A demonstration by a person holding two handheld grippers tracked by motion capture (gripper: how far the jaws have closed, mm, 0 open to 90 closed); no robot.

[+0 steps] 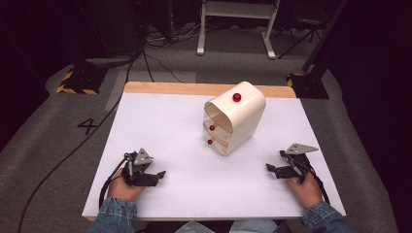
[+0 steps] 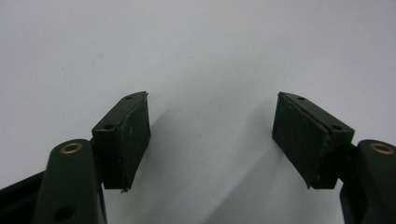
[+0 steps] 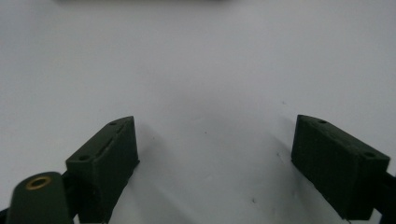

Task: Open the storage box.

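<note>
3 red round knobs are showing on a cream drawer cabinet (image 1: 238, 119) with rounded corners: 1 on top, 2 on its drawer fronts. It is sitting toward the far middle of the white table (image 1: 170, 126). A "4" (image 1: 87, 126) is marking the floor. Both the left gripper (image 2: 212, 135) and right gripper (image 3: 215, 158) are resting spread wide, grasping nothing.

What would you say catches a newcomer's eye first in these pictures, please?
Most striking is the cream drawer cabinet standing on the white table, right of centre toward the far edge, with a red ball on top and small red knobs on its drawers. Near the front edge, the left gripper and right gripper rest apart, jaws open and holding nothing.
</note>
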